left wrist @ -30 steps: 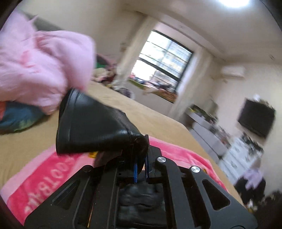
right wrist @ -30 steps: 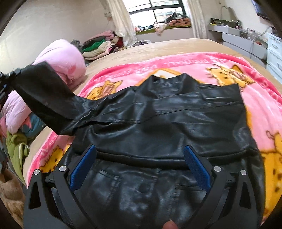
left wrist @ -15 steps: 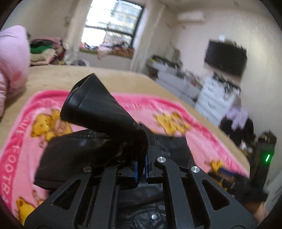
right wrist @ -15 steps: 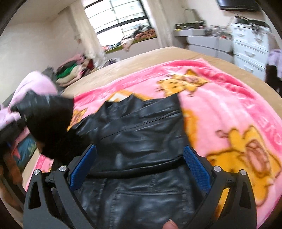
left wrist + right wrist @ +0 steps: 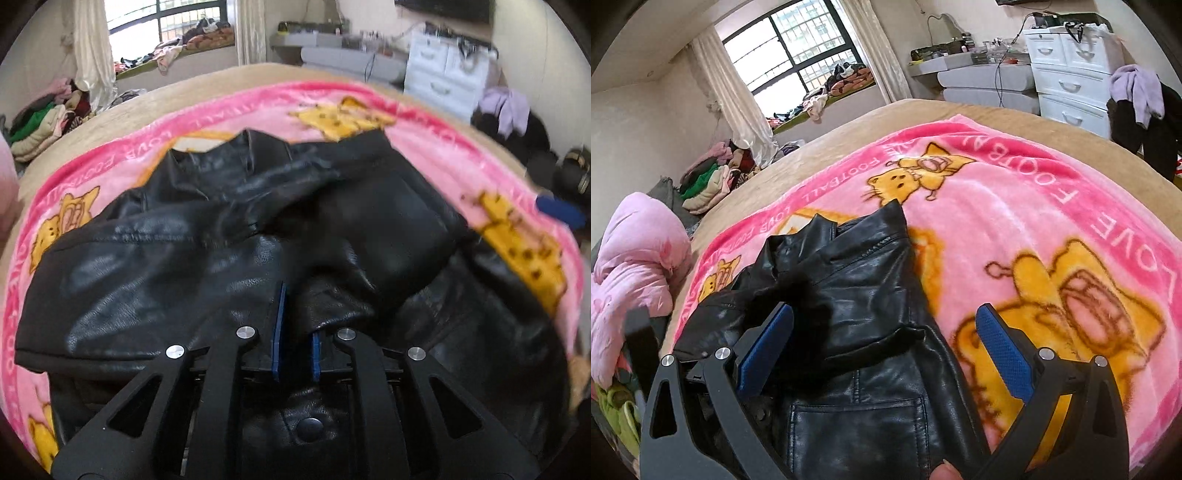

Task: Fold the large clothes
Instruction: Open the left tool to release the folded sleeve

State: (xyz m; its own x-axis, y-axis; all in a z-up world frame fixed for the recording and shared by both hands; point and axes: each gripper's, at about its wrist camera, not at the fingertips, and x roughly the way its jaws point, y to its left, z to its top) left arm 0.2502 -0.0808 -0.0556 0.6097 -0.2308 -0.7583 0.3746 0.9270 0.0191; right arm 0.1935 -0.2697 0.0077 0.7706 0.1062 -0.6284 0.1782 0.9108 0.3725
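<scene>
A pink cartoon blanket (image 5: 1015, 192) is covering the bed; white drawers (image 5: 1071, 74) are standing at two o'clock, piled clothes (image 5: 709, 181) at ten.

Black jacket (image 5: 229, 266) hem beneath left claw (image 5: 295, 328)

Black hand-held gripper (image 5: 882, 354), blue pads (image 5: 1004, 354), silver screws

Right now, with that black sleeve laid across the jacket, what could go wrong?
The left tongs have just been opening with the sleeve between them; the stiff leather may spring back open. The jacket lies bunched near its collar on the soft blanket, so further folds could come out crooked.
</scene>
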